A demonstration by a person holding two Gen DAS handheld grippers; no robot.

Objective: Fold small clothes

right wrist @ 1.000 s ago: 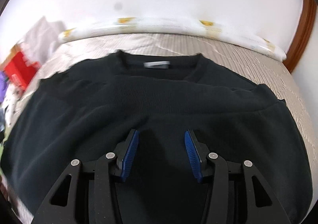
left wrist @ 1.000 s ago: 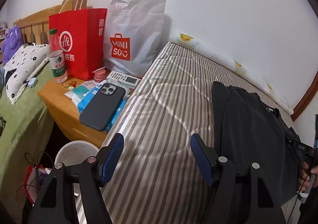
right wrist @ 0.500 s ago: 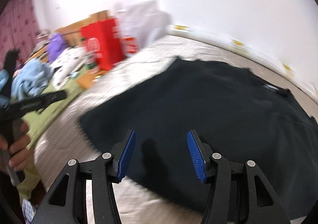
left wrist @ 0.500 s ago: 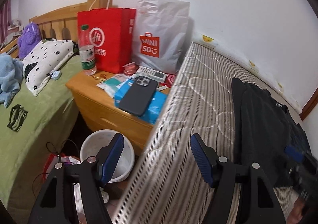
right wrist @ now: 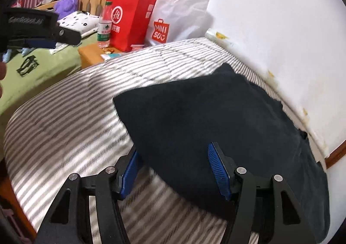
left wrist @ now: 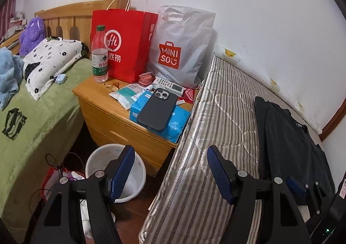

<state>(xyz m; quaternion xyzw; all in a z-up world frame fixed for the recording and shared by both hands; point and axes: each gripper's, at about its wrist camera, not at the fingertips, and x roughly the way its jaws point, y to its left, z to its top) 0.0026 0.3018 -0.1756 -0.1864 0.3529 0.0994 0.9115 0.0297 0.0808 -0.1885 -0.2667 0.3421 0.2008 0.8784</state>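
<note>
Dark folded garment (right wrist: pixel 216 118) lies at right of frame on the striped mattress (right wrist: pixel 75 114). Right tool (right wrist: pixel 173 170) jaws opening, straddling its near edge, not gripping. Left tool (left wrist: pixel 169 170) apart, empty.

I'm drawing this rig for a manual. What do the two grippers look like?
Both alike: the left gripper and right gripper have black angular fingers with triangular cut-outs, silver round screw heads, and ribbed blue pads. The left one's black body carries pale lettering, too blurred to read.
</note>
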